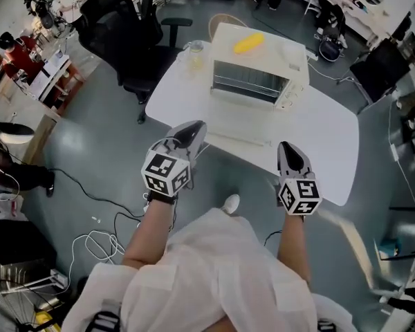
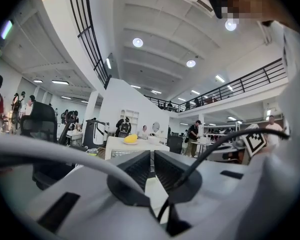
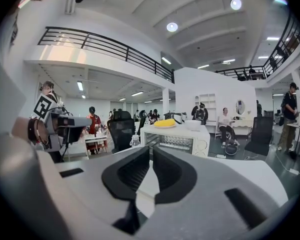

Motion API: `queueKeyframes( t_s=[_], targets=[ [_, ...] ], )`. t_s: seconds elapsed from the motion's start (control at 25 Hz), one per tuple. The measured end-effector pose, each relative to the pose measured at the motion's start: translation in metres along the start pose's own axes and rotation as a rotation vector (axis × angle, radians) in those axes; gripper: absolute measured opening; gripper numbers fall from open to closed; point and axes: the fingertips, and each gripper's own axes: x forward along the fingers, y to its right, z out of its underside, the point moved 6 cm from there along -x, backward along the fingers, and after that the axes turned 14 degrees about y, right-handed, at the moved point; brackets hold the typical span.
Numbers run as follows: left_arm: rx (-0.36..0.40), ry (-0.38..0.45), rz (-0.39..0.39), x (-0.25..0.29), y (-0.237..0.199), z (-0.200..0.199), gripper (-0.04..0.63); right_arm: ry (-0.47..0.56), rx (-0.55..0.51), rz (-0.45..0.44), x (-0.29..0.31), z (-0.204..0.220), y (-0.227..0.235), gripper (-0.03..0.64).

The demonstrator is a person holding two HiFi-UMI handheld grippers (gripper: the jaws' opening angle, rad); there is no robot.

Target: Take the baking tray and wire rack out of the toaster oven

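A white toaster oven (image 1: 252, 75) stands on the white table (image 1: 332, 130) with its door folded down toward me. The bars of a wire rack (image 1: 245, 85) show inside; I cannot make out the baking tray. My left gripper (image 1: 194, 126) hovers shut and empty at the table's near edge, short of the oven's left side. My right gripper (image 1: 288, 146) is shut and empty too, over the near edge to the right. The left gripper view has its jaws (image 2: 151, 156) pointing at the oven (image 2: 132, 149). In the right gripper view the jaws (image 3: 151, 151) aim at the oven (image 3: 177, 141).
A yellow object (image 1: 249, 43) and a white bowl (image 1: 290, 50) rest on the oven's top. A clear bottle (image 1: 196, 52) stands left of the oven. A black office chair (image 1: 124, 26) sits beyond the table's left corner. Cables (image 1: 97, 241) lie on the floor.
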Motion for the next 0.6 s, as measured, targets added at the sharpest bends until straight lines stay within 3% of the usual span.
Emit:
queueKeyframes(
  t_s=[0.36, 0.6],
  targets=[
    [0.009, -0.052, 0.002, 0.113, -0.028, 0.031, 0.021, -0.054, -0.004, -0.045, 0.094, 0.022, 0.060, 0.028],
    [0.010, -0.083, -0.026, 0.161, -0.032, 0.056, 0.021, -0.088, -0.015, -0.084, 0.131, 0.037, 0.091, 0.031]
  ],
)
